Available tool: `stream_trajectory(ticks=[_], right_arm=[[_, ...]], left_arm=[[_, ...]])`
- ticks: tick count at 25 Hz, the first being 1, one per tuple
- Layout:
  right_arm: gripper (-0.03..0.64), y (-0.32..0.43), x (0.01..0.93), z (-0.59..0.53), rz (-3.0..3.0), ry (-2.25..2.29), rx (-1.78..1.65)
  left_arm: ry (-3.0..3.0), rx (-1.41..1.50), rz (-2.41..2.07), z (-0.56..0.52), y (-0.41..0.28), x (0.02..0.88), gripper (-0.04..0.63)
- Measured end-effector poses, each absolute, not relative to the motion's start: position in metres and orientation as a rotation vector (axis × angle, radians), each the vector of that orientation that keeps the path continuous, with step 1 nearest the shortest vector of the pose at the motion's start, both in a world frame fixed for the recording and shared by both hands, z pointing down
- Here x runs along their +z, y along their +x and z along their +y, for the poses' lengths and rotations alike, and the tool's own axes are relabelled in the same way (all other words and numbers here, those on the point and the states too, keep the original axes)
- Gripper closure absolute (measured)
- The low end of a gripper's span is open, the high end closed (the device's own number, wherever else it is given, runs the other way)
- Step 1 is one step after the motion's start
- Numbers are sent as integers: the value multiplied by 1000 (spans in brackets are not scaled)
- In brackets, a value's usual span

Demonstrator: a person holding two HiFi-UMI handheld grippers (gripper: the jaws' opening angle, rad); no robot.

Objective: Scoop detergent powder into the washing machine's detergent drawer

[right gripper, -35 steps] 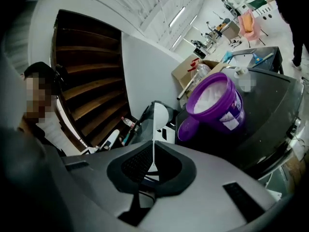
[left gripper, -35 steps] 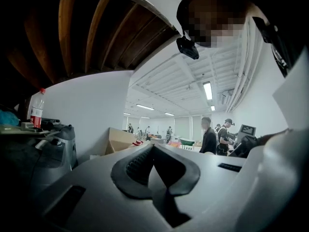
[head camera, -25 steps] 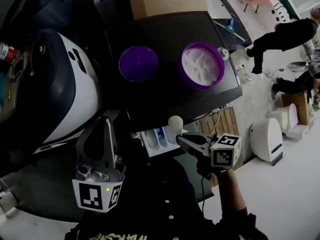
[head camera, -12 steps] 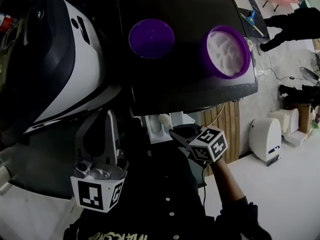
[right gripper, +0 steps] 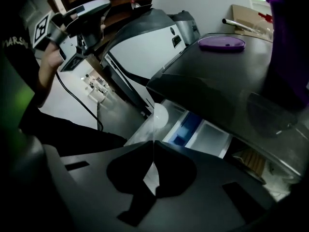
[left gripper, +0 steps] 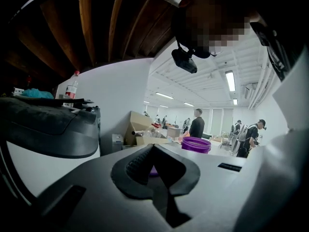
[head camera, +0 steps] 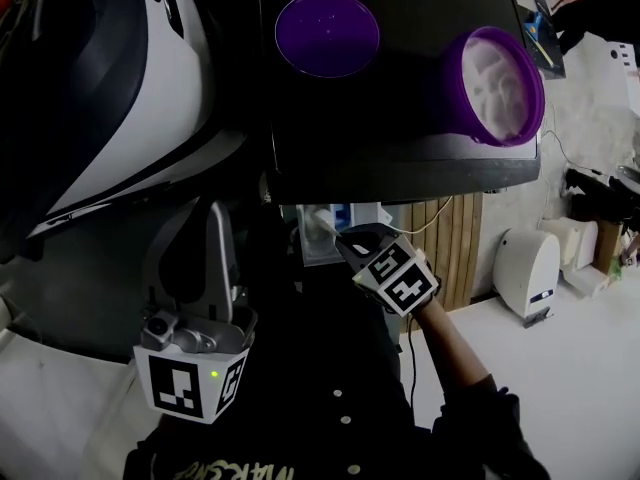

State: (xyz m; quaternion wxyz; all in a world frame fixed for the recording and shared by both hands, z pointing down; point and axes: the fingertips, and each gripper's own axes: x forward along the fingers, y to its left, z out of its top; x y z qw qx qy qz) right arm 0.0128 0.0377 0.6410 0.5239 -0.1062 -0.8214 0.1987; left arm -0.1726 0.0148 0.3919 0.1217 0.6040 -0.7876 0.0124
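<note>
Left of the detergent drawer (right gripper: 203, 134), the left gripper (left gripper: 154, 149) hangs with its 2 jaws pressed together, empty. The right gripper (right gripper: 153, 146) pinches the scoop (right gripper: 160, 115) by its handle, bowl over the drawer. The purple powder tub (head camera: 456, 86) stands above and right of the drawer.

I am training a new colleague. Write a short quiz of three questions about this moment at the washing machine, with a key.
1. True or false: the purple lid sits on the powder tub.
2. What is between the jaws of the right gripper? A) a scoop B) a cloth C) nothing
3. Fill in: the detergent drawer is ___ (open or closed).

Key: 1 false, the lid lies apart from the tub on the machine top; 2 A, the jaws are shut on the scoop's handle; 3 open.
</note>
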Motion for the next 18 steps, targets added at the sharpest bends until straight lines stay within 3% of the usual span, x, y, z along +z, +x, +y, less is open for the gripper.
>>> stream_trajectory(ticks=[18], right_arm=[[584, 8, 664, 19, -1942, -103, -519]], left_arm=[[1693, 41, -2278, 30, -171, 422, 581]])
